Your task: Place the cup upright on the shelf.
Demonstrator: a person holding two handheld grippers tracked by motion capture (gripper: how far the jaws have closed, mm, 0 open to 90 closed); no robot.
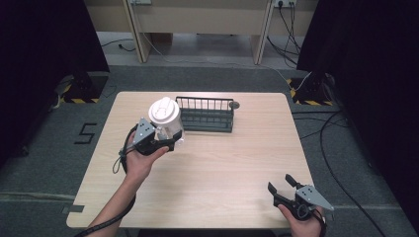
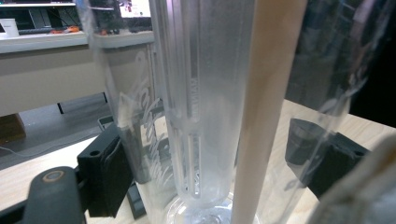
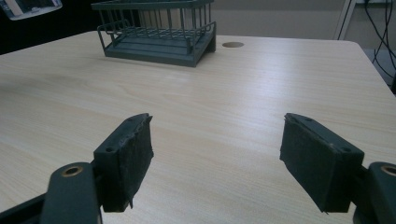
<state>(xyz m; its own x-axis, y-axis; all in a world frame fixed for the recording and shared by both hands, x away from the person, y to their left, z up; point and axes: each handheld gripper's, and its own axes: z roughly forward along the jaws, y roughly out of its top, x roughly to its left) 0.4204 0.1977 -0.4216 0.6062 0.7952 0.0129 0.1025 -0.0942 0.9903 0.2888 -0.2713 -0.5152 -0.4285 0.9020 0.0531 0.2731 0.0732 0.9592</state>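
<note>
A clear plastic cup (image 1: pixel 166 129) with a white lid (image 1: pixel 164 112) is in my left gripper (image 1: pixel 165 140), just left of a dark wire rack (image 1: pixel 206 114). In the left gripper view the cup's ribbed clear wall (image 2: pixel 201 116) stands between the two black pads (image 2: pixel 105 177), so the left gripper (image 2: pixel 219 172) is shut on it. The cup looks lifted a little off the table, roughly upright. My right gripper (image 1: pixel 280 182) rests near the table's front right corner, open, with nothing between its pads (image 3: pixel 126 158). In its own view the right gripper (image 3: pixel 217 158) faces the rack (image 3: pixel 156 32) across the table.
The light wooden table (image 1: pixel 222 163) has a round cable hole (image 1: pixel 234 104) beside the rack's right end. The wire rack stands at the back middle with its compartments bare. Cables and dark stands lie on the floor around the table.
</note>
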